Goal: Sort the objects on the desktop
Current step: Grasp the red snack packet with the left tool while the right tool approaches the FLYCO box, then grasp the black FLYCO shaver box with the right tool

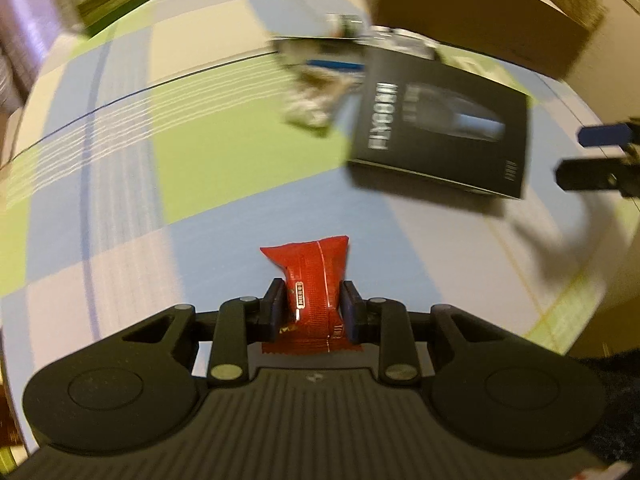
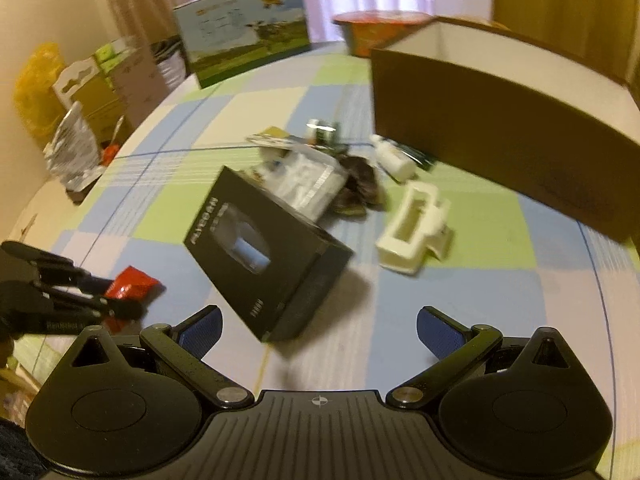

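My left gripper (image 1: pixel 313 307) is shut on a red snack packet (image 1: pixel 316 284), its pads pinching the packet's middle just above the checked tablecloth (image 1: pixel 160 152). From the right wrist view the same gripper (image 2: pixel 120 300) shows at the far left with the red packet (image 2: pixel 130 282) in it. My right gripper (image 2: pixel 319 330) stands open with nothing between its blue pads, hovering in front of a black product box (image 2: pixel 264 252). That black box (image 1: pixel 444 128) lies to the upper right in the left wrist view, with my right gripper's fingertips (image 1: pixel 600 136) at the frame's right edge.
A large brown cardboard box (image 2: pixel 500 136) stands open at the back right. Near it lie a white plastic holder (image 2: pixel 412 232), a white bottle (image 2: pixel 394 158) and a pile of small packets (image 2: pixel 312 172). A printed carton (image 2: pixel 244 24), an orange bowl (image 2: pixel 380 34) and bags (image 2: pixel 72 148) line the far edge.
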Demonstrator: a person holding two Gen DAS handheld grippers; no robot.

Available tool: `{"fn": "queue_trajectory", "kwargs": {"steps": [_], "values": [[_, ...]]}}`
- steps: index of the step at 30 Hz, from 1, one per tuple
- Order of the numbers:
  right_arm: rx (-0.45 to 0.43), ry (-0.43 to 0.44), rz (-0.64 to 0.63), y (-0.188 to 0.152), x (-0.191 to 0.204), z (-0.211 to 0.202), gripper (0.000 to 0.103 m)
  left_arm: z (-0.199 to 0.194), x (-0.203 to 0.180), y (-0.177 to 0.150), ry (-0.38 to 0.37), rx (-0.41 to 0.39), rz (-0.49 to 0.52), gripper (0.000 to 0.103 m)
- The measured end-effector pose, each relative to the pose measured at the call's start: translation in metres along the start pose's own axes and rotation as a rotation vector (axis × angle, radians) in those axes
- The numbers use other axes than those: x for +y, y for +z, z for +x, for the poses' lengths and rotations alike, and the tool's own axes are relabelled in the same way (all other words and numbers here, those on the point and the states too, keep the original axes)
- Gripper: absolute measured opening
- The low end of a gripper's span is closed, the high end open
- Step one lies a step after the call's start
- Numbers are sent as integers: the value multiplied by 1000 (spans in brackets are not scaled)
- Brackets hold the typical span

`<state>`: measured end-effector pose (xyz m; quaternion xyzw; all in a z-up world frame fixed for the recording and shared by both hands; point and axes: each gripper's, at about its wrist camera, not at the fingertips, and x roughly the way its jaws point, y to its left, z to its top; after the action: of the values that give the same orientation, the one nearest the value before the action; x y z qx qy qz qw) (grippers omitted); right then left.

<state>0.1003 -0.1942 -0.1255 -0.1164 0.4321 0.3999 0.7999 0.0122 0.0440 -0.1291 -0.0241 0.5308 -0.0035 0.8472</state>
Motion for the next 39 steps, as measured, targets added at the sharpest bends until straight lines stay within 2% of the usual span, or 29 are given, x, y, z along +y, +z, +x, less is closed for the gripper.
{"fn": "queue_trajectory", "kwargs": {"steps": [9,22,23,24,27,34,39], "values": [[-57,12,-233,13,25,14,101,-7,35,-5,20,-5,-140,24],[-52,-20,-636,-1,55,48,101,-6,42,-4,33,-2,-199,25],[-54,-24,-658,-3,56,50,100,-6,43,-4,34,-3,-204,25],[-55,-23,-681,-4,57,53,93,-5,43,-4,35,-3,-209,25],[-41,-21,-736,-7,60,60,83,-5,45,-3,45,-2,-224,25],[-61,-30,-844,-13,63,72,80,-7,47,-3,59,0,-253,25],[-65,-11,-798,-7,58,73,78,-7,45,-3,74,1,-265,25]]}}
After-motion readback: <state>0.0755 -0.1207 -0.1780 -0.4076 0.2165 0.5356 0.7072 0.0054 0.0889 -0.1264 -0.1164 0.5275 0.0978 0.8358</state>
